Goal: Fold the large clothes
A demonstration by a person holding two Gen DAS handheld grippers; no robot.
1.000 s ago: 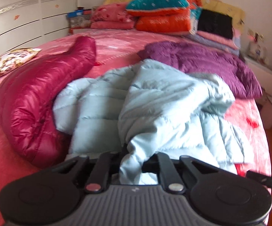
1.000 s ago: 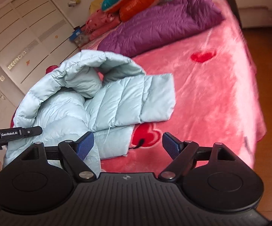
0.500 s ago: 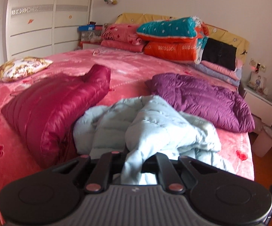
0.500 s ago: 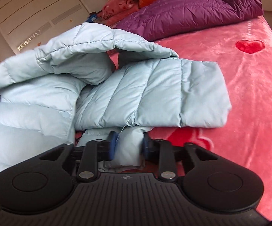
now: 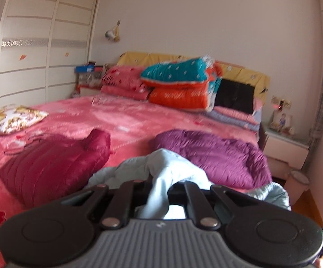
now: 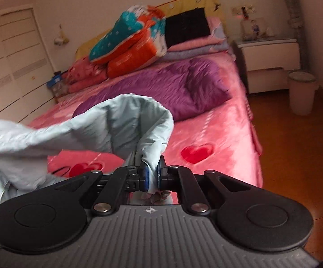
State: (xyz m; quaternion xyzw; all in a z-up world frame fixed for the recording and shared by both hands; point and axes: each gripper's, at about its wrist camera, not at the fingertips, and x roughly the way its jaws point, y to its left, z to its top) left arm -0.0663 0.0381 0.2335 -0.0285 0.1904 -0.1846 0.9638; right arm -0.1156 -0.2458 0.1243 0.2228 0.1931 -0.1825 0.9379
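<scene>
Both grippers clamp a pale blue jacket (image 6: 76, 134) lifted above the bed's (image 6: 226, 134) foot edge: the left gripper (image 5: 159, 192) pinches a fold, and the right gripper (image 6: 153, 174), its jaws having just closed, grips another. A purple jacket (image 5: 217, 154) and a red jacket (image 5: 54, 163) lie behind. A bin (image 6: 301, 92) stands on the floor, contents unseen.
</scene>
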